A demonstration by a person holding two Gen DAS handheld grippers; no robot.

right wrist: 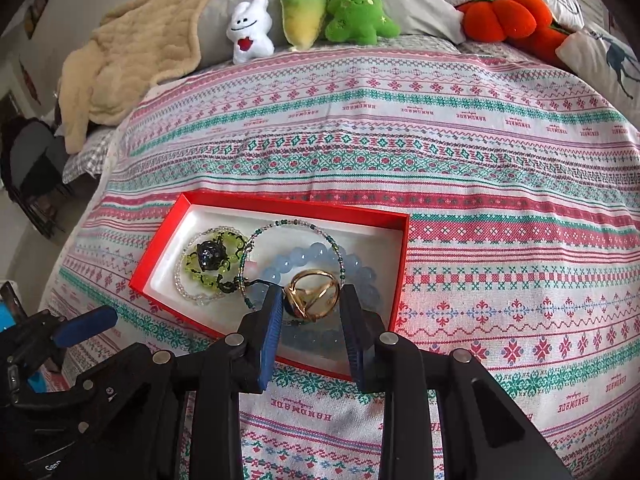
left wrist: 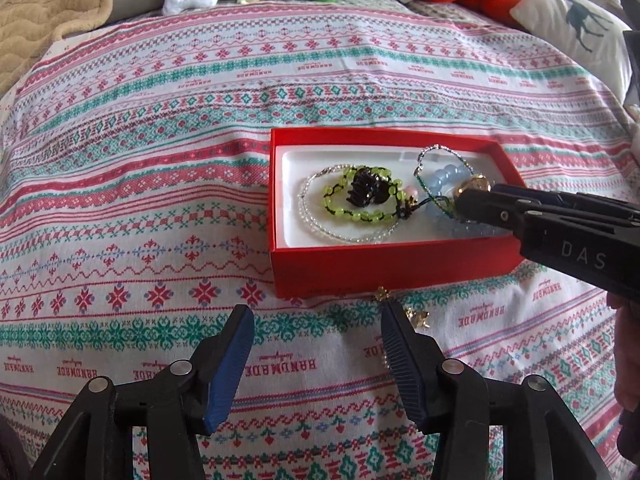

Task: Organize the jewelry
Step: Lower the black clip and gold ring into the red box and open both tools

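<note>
A red box [left wrist: 392,270] [right wrist: 166,242] with a white liner sits on the bed. It holds a green bead bracelet [left wrist: 362,216] [right wrist: 192,270], a black hair claw [left wrist: 368,192] [right wrist: 210,258], a clear bead strand [left wrist: 320,222], a blue bead bracelet [left wrist: 450,174] [right wrist: 304,254] and a thin beaded chain [right wrist: 296,224]. My right gripper [right wrist: 312,300] is shut on a gold hair clip [right wrist: 314,294] [left wrist: 474,185] over the box's right end. My left gripper [left wrist: 318,320] is open and empty, in front of the box. Small gold pieces [left wrist: 418,316] lie on the cloth by its right finger.
The patterned bedspread [left wrist: 160,160] [right wrist: 480,160] covers the bed. Plush toys [right wrist: 304,12] and an orange pumpkin cushion [right wrist: 504,12] line the far edge. A beige blanket [right wrist: 132,52] lies at the far left. The bed's left edge drops off in the right wrist view.
</note>
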